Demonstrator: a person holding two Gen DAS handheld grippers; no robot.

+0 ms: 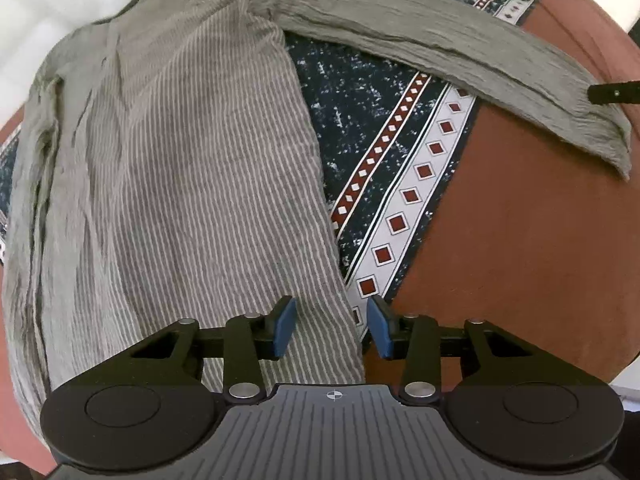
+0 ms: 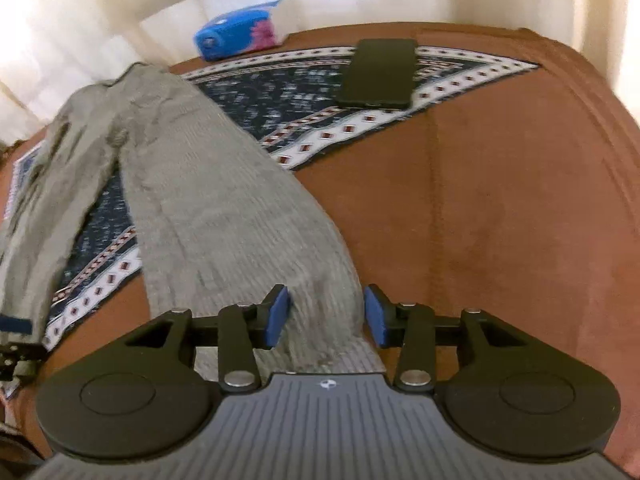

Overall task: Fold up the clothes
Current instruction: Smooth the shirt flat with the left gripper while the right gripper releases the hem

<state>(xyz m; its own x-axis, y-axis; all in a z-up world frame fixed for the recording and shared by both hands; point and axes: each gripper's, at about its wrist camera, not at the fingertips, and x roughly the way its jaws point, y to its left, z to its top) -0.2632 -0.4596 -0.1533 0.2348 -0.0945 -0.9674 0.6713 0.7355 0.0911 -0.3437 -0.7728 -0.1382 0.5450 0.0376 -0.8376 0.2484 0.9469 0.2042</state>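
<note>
Two grippers agape: left gripper (image 1: 331, 326) and right gripper (image 2: 326, 314), pads clear above near hems of striped grey trousers (image 1: 192, 168) spread over patterned cloth (image 1: 404, 184). Farther: black phone (image 2: 378, 72), blue tissue pack (image 2: 240, 32).

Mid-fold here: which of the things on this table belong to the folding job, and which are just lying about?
Job:
- grey striped garment
- left hand-held gripper, open
- right hand-held gripper, open

Lying about:
- black phone
- blue packet
- patterned cloth under the garment
</note>
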